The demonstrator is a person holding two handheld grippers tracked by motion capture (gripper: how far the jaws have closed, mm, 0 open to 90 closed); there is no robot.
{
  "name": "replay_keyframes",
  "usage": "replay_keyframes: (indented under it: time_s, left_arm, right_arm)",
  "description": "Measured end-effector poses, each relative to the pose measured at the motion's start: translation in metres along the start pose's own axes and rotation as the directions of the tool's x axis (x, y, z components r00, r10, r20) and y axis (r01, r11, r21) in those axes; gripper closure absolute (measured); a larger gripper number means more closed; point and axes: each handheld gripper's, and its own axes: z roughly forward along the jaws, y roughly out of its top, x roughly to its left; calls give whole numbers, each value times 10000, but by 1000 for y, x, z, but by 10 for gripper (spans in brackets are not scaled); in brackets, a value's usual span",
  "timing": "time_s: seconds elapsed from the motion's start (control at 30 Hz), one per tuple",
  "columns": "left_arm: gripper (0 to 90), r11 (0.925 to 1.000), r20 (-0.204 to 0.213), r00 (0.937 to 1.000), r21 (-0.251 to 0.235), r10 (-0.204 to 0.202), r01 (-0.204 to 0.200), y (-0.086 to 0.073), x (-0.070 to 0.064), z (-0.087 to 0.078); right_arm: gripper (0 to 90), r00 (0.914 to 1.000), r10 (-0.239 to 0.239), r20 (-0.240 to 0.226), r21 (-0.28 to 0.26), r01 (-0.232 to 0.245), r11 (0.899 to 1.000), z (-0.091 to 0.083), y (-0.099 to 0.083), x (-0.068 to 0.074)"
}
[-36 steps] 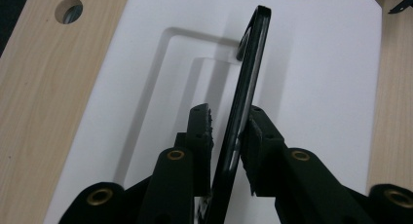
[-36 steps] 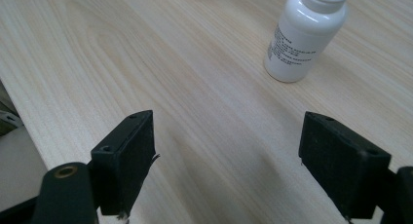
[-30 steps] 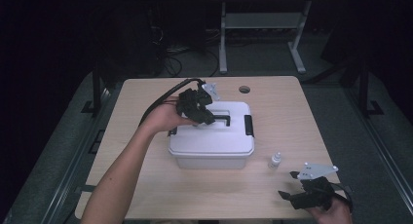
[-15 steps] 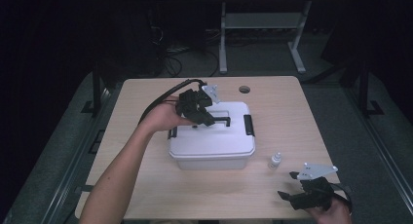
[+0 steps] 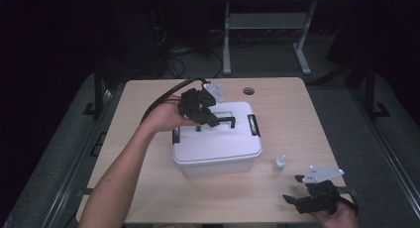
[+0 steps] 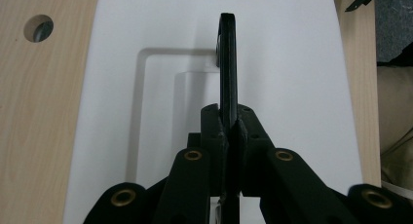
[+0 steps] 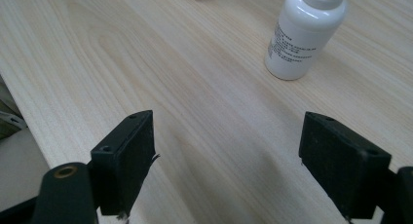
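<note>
Handle (image 6: 228, 63) of the box (image 5: 218, 148) mid-table is clamped by the left gripper (image 6: 229, 129); right gripper (image 7: 229, 151) gapes near the bottle (image 7: 304, 31) at the front-right corner.

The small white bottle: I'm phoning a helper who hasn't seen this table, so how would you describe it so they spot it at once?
Start at the wooden table and find the big white lidded box in its middle. Just off the box's right front corner stands the small white bottle, upright, apart from the box, ahead of the right hand-held gripper. It is the one small loose item there, white-capped with a printed label.
</note>
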Motion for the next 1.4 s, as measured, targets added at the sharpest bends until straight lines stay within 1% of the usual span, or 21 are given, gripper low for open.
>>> replay_keyframes:
  time_s: [0.33, 0.47, 0.57, 0.8, 0.83, 0.87, 0.93, 0.97, 1.0, 1.03, 1.17, 1.3, 1.33, 1.37, 1.4]
  left_arm:
    - [841, 9999, -131, 9999, -144, -26, 24, -3, -2, -12]
    - [841, 9998, -222, 9998, -210, -9, 4, -3, -4, -18]
    - [841, 9995, -276, 9996, -307, -36, 27, -3, -5, -27]
    - [841, 9997, -485, 9988, -246, -87, 75, -7, -8, -39]
    - [841, 9995, -554, 9984, -309, -135, 118, -9, -9, -45]
    - [841, 9995, -554, 9984, -309, -135, 118, -9, -9, -45]
    - [841, 9992, -603, 9980, -367, -185, 163, -11, -10, -51]
    - [841, 9988, -692, 9973, -440, -251, 220, -14, -12, -56]
    - [841, 9988, -692, 9973, -440, -251, 220, -14, -12, -56]
    - [841, 9988, -788, 9965, -421, -273, 240, -18, -14, -63]
    - [841, 9982, -1038, 9936, -438, -454, 411, -27, -18, -77]
    - [841, 9971, -1237, 9904, -529, -616, 554, -39, -23, -92]
    - [841, 9971, -1237, 9904, -529, -616, 554, -39, -23, -92]
    - [841, 9966, -1329, 9887, -536, -691, 624, -45, -26, -99]
    - [841, 9966, -1329, 9887, -536, -691, 624, -45, -26, -99]
  right_arm:
    - [202, 10000, 30, -31, -14, -30, 10000, 0, 0, 0]
    - [201, 9999, 131, 4, -55, -131, 9999, -1, 0, 0]
    - [201, 10000, 59, 13, -16, -59, 10000, 0, 0, 0]
    - [202, 10000, 32, 9, -36, -32, 10000, 0, 0, 0]
    - [201, 10000, 11, 18, -42, -11, 10000, 0, 0, 0]
    - [201, 10000, 11, 18, -42, -11, 10000, 0, 0, 0]
    - [202, 10000, 17, 14, -35, -17, 10000, 0, 0, 0]
    - [200, 10000, -13, 29, -43, 13, 10000, 0, 1, 0]
    - [200, 10000, -13, 29, -43, 13, 10000, 0, 1, 0]
    - [200, 10000, -31, 47, -33, 31, 10000, 0, 1, 1]
    - [200, 10000, -17, 30, -14, 17, 10000, 1, 2, 1]
    - [200, 9999, -147, 38, 14, 147, 9999, 2, 4, 1]
    - [200, 9999, -147, 38, 14, 147, 9999, 2, 4, 1]
    - [200, 9999, -120, 39, 9, 120, 9999, 2, 4, 2]
    - [200, 9999, -120, 39, 9, 120, 9999, 2, 4, 2]
